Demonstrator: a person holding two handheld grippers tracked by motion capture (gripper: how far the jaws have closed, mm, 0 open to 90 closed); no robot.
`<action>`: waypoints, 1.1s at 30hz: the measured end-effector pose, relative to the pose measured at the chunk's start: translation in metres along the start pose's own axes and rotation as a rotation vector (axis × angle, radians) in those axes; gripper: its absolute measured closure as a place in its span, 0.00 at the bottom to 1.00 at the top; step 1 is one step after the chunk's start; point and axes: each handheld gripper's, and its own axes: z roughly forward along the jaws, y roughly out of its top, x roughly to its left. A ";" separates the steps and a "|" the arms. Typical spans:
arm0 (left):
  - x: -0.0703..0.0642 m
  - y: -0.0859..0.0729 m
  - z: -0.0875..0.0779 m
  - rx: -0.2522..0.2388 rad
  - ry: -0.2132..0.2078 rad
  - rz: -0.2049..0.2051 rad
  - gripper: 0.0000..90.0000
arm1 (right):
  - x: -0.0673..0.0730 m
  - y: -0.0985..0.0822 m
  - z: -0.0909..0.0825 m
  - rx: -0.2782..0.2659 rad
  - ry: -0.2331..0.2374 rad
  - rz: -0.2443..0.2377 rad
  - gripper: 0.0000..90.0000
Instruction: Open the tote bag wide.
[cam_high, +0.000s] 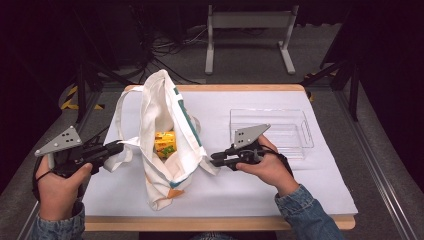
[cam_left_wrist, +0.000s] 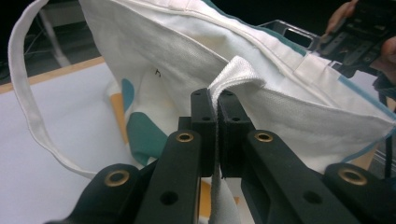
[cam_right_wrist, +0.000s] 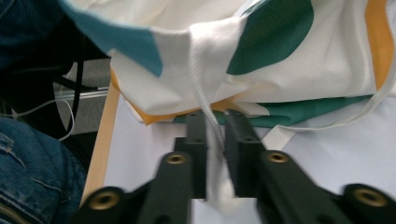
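A white tote bag (cam_high: 162, 107) with teal and orange patches stands open on the white-covered table (cam_high: 280, 190). Inside its mouth sits a yellow packet (cam_high: 165, 144). My left gripper (cam_high: 119, 147) is at the bag's left side, and in the left gripper view it (cam_left_wrist: 217, 100) is shut on the white strap (cam_left_wrist: 236, 72) of the bag (cam_left_wrist: 154, 51). My right gripper (cam_high: 213, 159) is at the bag's right side. In the right gripper view its jaws (cam_right_wrist: 215, 119) are shut on the other strap (cam_right_wrist: 201, 77), below the bag's cloth (cam_right_wrist: 280, 42).
A clear plastic tray (cam_high: 292, 134) lies on the table's right, just behind my right hand. A white metal stand (cam_high: 250, 20) is on the floor beyond the table. The wooden table edge (cam_high: 220, 223) runs along the front.
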 end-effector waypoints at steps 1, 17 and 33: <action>0.000 0.000 0.000 0.000 0.000 0.000 0.97 | 0.000 0.000 0.000 0.000 0.000 0.000 0.94; 0.036 -0.042 0.003 0.159 0.031 -0.108 0.97 | -0.008 -0.017 0.001 0.169 -0.059 0.073 0.98; 0.050 -0.060 0.043 0.261 -0.010 -0.144 0.97 | -0.013 -0.038 0.007 0.317 -0.072 0.126 0.98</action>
